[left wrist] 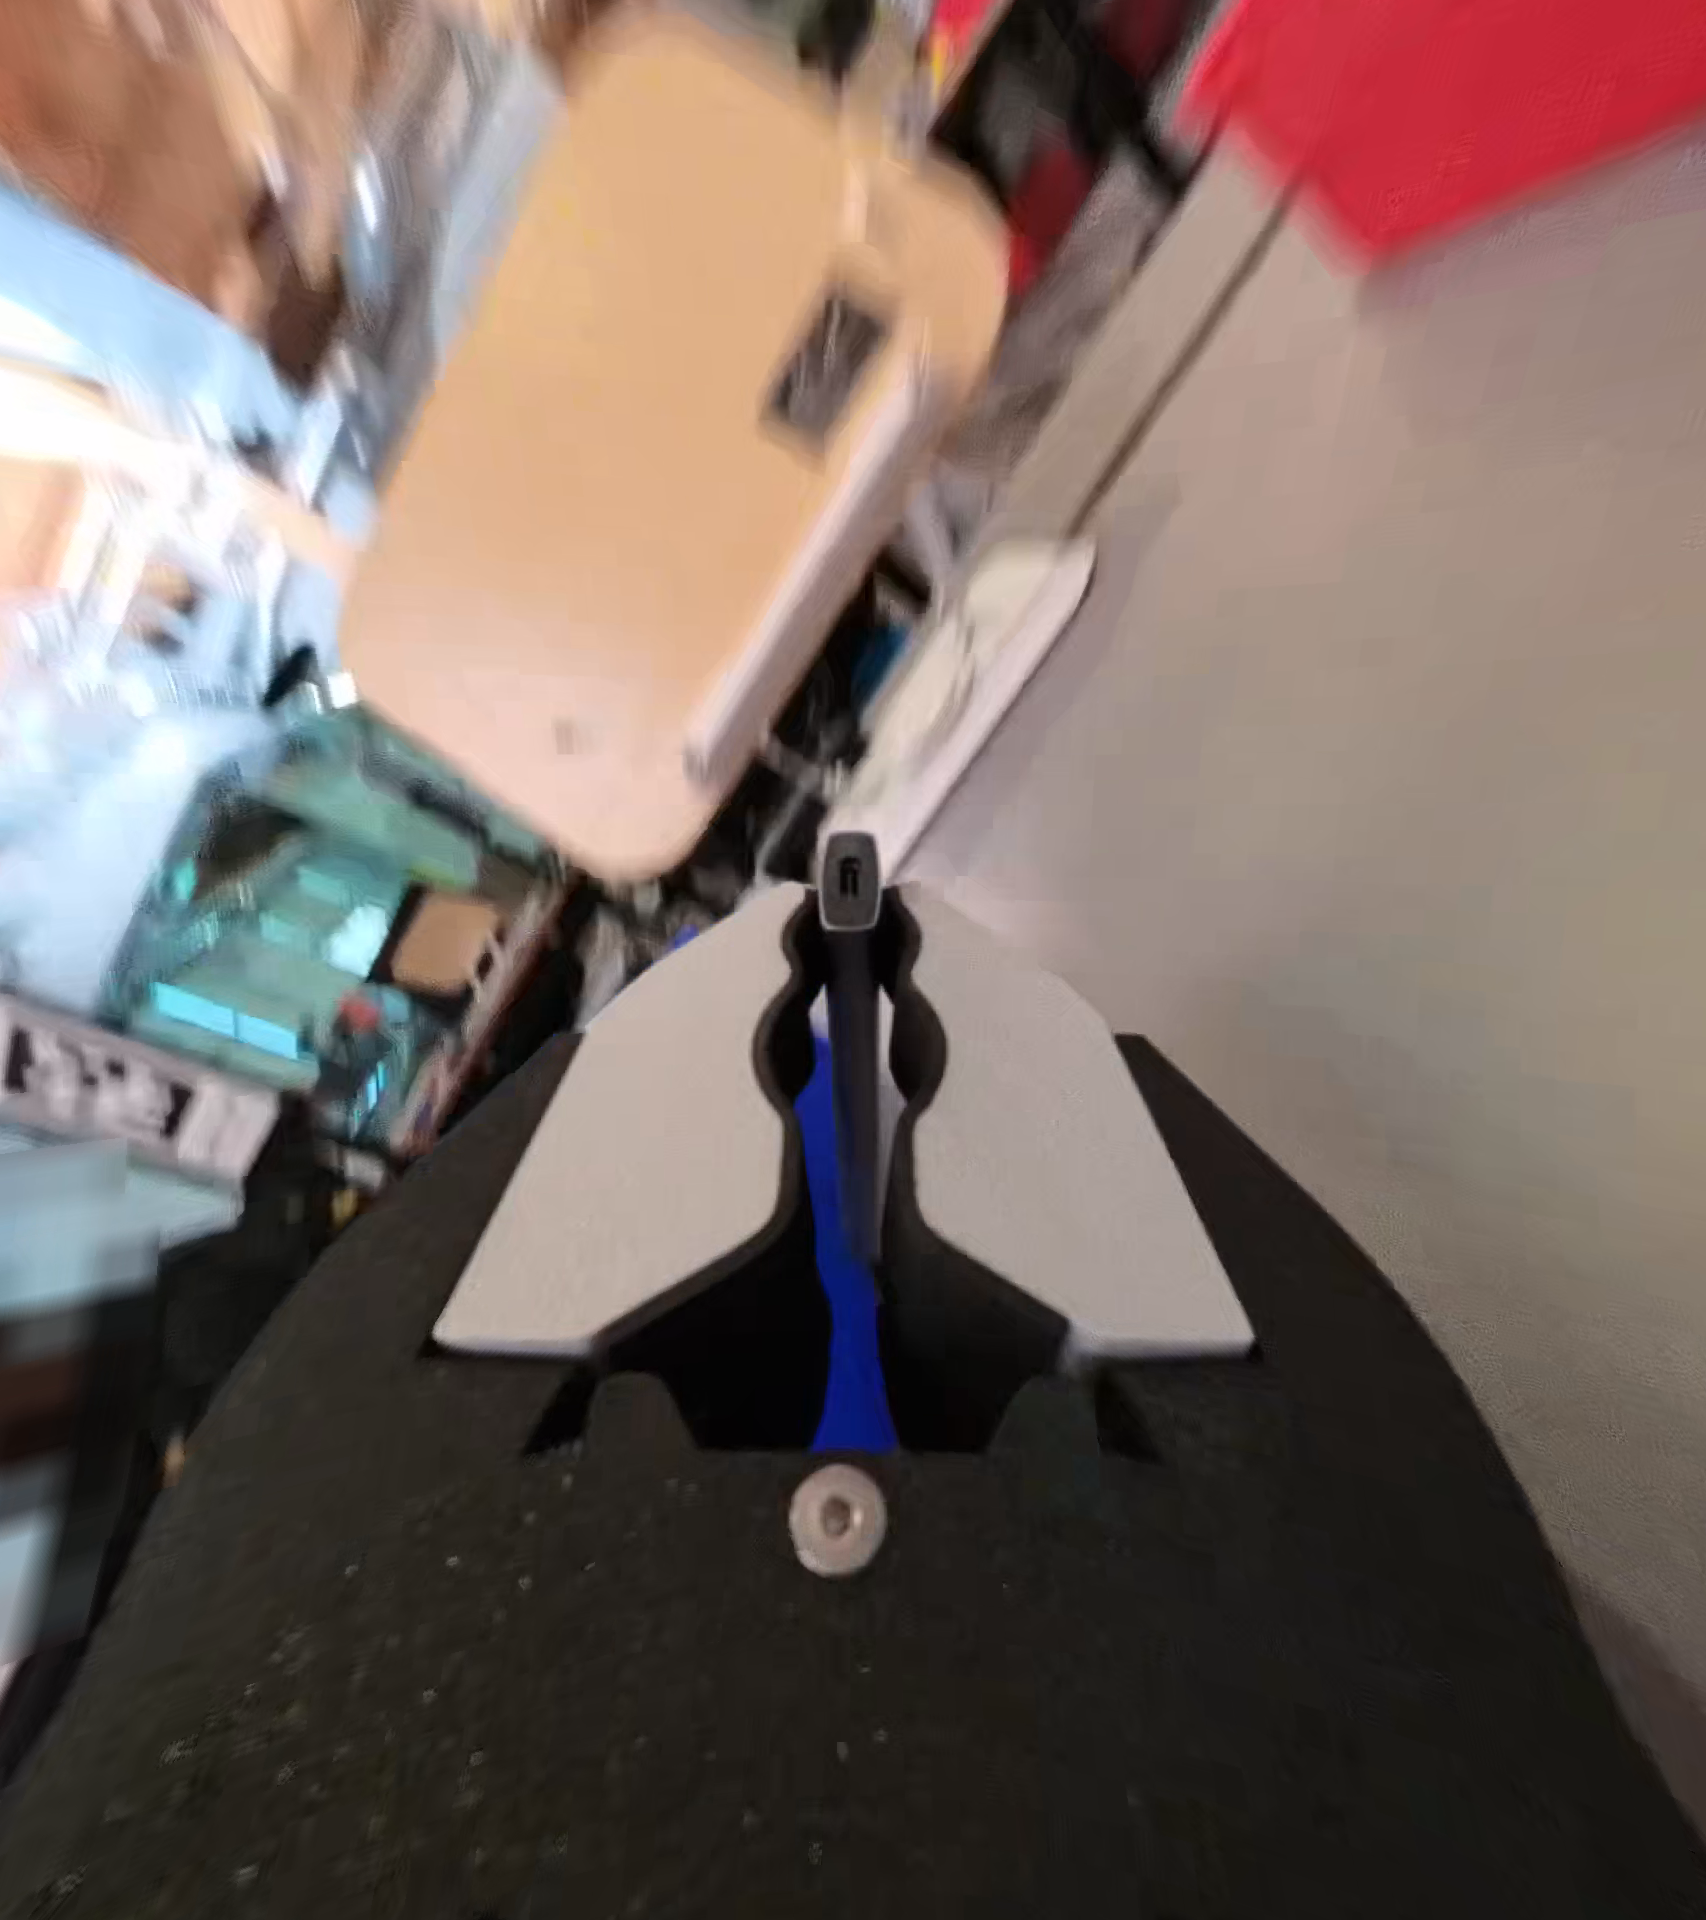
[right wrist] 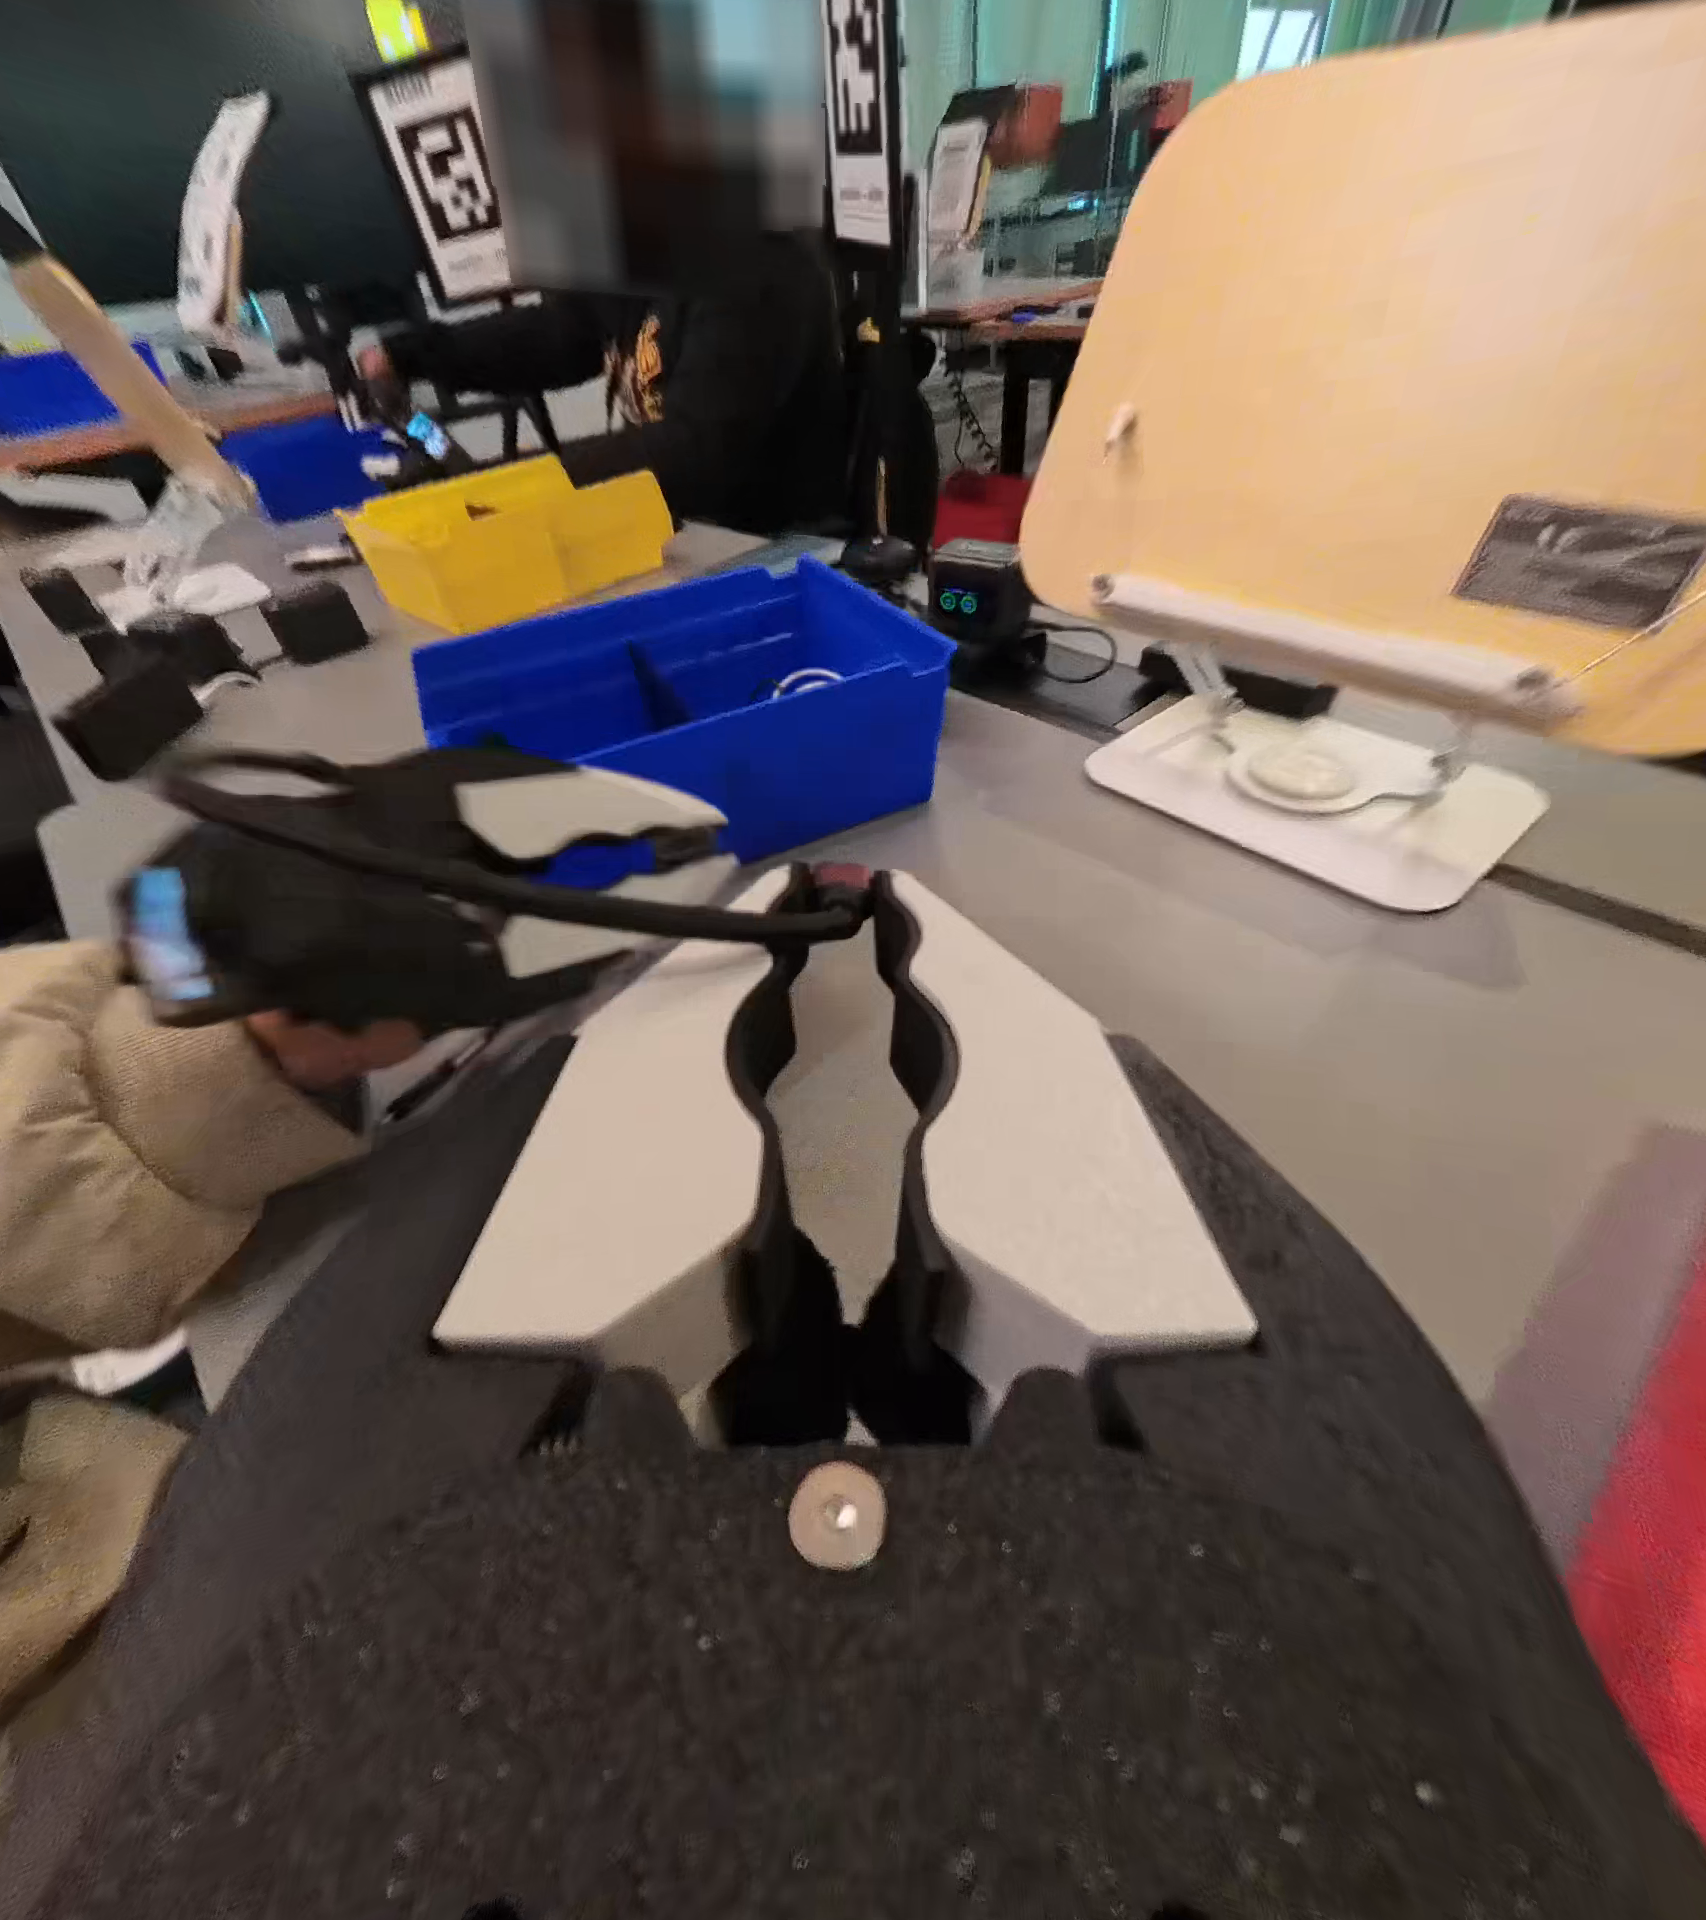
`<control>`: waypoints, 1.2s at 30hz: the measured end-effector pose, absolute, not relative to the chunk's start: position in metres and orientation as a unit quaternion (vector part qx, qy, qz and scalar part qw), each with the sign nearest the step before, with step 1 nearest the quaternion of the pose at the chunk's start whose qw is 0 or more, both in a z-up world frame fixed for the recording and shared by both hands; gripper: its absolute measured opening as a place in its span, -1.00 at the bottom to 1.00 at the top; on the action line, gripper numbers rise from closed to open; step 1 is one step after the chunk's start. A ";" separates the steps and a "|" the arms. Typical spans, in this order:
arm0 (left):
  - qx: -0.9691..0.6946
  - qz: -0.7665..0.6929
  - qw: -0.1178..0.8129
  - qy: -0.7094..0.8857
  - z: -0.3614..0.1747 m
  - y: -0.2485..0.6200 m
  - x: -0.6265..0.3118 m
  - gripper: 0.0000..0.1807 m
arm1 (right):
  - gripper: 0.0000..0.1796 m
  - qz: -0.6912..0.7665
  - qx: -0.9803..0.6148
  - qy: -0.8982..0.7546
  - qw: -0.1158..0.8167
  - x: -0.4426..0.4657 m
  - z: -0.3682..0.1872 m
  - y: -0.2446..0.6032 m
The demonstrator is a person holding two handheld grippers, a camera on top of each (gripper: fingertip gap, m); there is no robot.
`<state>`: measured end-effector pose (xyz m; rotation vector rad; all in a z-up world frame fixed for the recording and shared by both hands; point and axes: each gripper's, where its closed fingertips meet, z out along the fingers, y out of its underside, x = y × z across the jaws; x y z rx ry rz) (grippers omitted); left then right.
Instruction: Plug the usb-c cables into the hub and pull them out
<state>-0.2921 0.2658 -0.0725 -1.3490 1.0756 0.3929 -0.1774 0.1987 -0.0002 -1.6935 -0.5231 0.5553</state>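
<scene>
My left gripper (left wrist: 851, 904) had two pale grey fingers (left wrist: 662, 1122) with wavy, scalloped inner edges lined in black, set into a black, speckled, foam-like body that flared wide toward the camera. A single round silver screw (left wrist: 837, 1525) with a hex socket sat in that body, just behind the roots of the fingers. My right gripper (right wrist: 841, 894) was built the same: grey fingers (right wrist: 1036, 1143), black scalloped lining, black grainy body, and one silver screw (right wrist: 836, 1514) just behind the finger roots. I wore a puffy beige jacket sleeve (right wrist: 70, 1132), seen left of that screw.
</scene>
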 end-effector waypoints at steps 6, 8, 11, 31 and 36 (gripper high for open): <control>-0.542 0.179 0.580 0.581 -0.121 0.238 -0.238 -0.89 | -0.87 0.168 -0.741 -0.211 0.615 -0.126 0.065 0.204; -0.546 0.180 0.584 0.573 -0.118 0.240 -0.242 -0.90 | -0.87 0.134 -0.747 -0.157 0.632 -0.069 0.082 0.208; -0.564 0.151 0.579 0.569 -0.122 0.239 -0.244 -0.90 | -0.87 0.042 -0.792 -0.095 0.602 0.019 0.073 0.211; -0.550 0.136 0.558 0.607 -0.137 0.221 -0.225 -0.90 | -0.57 -0.093 -0.981 -0.044 0.164 0.135 -0.173 0.207; -0.546 0.136 0.556 0.611 -0.138 0.220 -0.225 -0.90 | -0.57 -0.063 -0.978 -0.031 0.195 0.134 -0.166 0.214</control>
